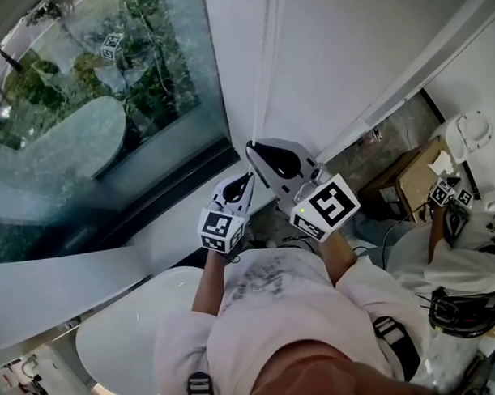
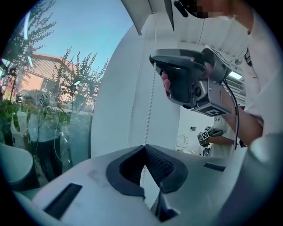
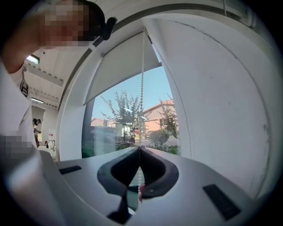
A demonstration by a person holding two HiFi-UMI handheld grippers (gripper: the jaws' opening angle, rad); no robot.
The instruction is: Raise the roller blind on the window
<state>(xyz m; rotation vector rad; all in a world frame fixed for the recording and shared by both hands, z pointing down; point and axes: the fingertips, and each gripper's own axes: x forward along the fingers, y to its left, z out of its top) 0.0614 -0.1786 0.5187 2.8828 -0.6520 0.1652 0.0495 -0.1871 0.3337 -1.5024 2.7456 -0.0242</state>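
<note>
The white bead chain hangs down the right side of the window beside the white wall. The roller blind covers only the top of the pane; trees and houses show below it. My right gripper is shut on the bead chain, which runs between its dark pads. My left gripper sits just below the right gripper, its tips together on the same bead chain. In the head view the right gripper is above the left gripper, both by the bead chain.
The window glass fills the left side. A second person with grippers stands at the right near a cardboard box. A white rounded surface lies below my left arm.
</note>
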